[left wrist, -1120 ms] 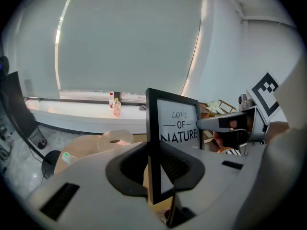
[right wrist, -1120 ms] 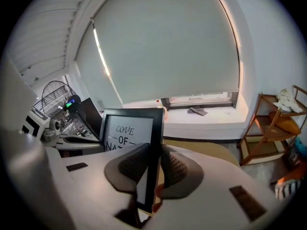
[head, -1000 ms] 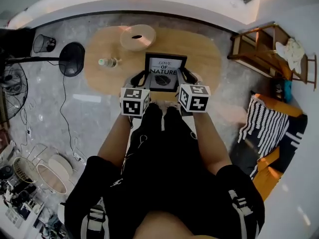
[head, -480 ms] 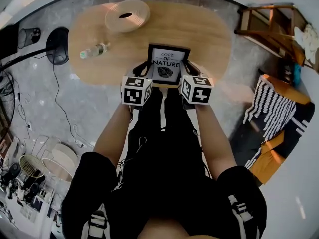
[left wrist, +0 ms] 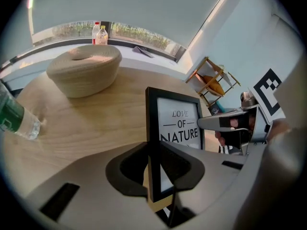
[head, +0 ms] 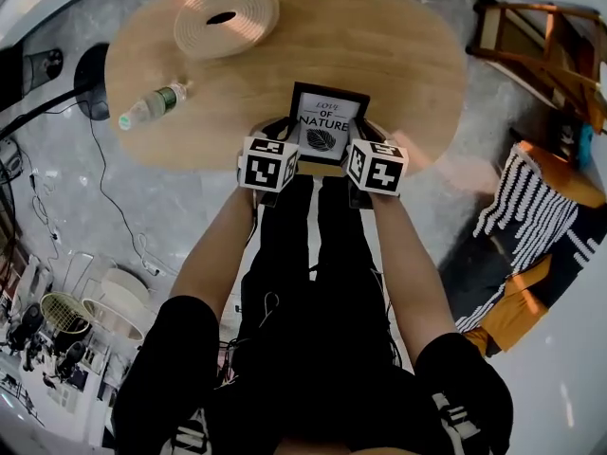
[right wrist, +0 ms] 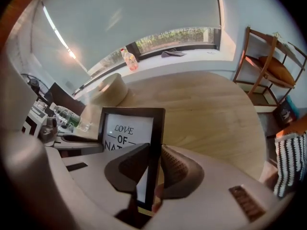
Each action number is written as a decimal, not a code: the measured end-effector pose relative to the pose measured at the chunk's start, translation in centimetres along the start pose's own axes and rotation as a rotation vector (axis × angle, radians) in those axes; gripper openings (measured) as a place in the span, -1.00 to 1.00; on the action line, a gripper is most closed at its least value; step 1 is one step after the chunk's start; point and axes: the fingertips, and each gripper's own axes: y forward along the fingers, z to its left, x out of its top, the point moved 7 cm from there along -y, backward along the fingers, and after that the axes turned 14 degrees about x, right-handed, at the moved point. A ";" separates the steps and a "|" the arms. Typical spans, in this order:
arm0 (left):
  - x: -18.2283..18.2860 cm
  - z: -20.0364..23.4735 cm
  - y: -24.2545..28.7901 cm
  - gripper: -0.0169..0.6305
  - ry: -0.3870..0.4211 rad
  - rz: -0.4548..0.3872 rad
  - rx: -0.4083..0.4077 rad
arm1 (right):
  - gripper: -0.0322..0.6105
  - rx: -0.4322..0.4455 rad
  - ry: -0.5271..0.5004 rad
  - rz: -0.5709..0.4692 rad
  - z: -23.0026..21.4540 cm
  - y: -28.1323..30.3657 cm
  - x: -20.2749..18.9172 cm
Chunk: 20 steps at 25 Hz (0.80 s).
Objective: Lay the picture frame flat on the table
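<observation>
Wooden table (head: 398,55); picture frame (head: 322,121) clamped by side edges in fingers of left gripper (left wrist: 154,164), right gripper (right wrist: 152,169).

There's the print in the picture frame (head: 322,121): "LOVE OF NATURE", three stacked lines, black on white (the top word in slanted script, a leaf drawn underneath). The right gripper view cuts it off at "NAT". The bottle (head: 152,105) wears a green label, too small to read.
</observation>
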 end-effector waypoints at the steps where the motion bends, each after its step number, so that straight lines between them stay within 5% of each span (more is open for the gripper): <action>1: -0.2 0.0 1.1 -0.67 0.004 0.010 0.003 | -0.63 -0.005 0.007 0.009 -0.7 0.9 -0.3; 12: -3.8 -0.1 5.9 -0.68 -0.066 0.116 0.021 | -0.63 -0.021 0.025 0.101 -3.4 5.4 -3.2; 20: -4.6 -0.2 6.4 -0.67 -0.077 0.110 0.052 | -0.60 -0.027 0.023 0.110 -3.7 6.1 -3.9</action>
